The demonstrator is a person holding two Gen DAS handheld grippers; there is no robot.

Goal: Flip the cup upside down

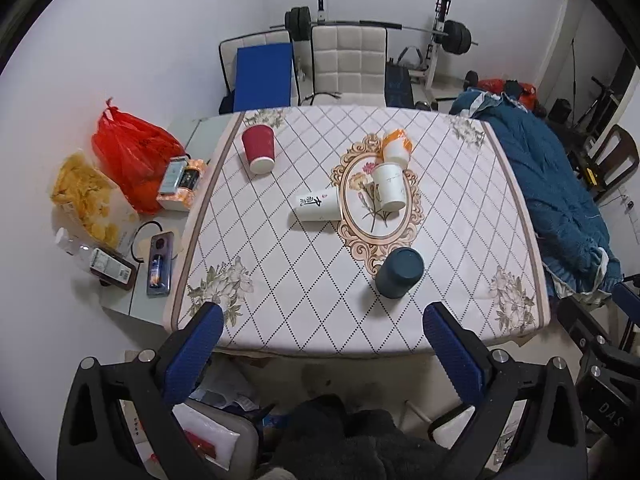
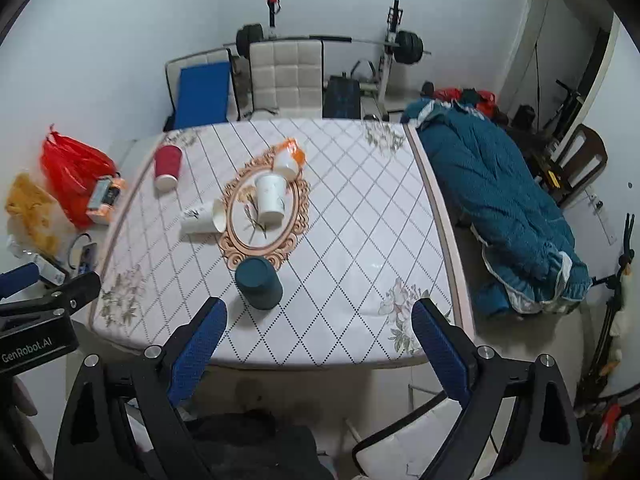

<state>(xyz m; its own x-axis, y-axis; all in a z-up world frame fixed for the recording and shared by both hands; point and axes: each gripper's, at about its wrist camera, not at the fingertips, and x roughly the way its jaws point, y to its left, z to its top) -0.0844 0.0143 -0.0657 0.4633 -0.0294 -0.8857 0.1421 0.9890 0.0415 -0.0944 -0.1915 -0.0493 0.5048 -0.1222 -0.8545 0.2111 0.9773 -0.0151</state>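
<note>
- Five cups sat on the table (image 1: pixel 460 208); only the white cup (image 1: pixel 316 207) lay on its side, at about nine o'clock of the oval medallion (image 1: pixel 376 204), mouth toward it.
- Both the left gripper (image 1: pixel 324 344) and the right gripper (image 2: pixel 316 336) hung empty with jaws wide apart, short of the near table edge.
- Judged paper: light, easily crushed, likely to roll. Best pinched gently across mid-wall.

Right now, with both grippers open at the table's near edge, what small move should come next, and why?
Probably advance the left gripper toward the white paper cup with black characters. That cup lies on its side, mouth toward the oval medallion print, so it clearly isn't inverted, and this gripper is open and empty.
</note>
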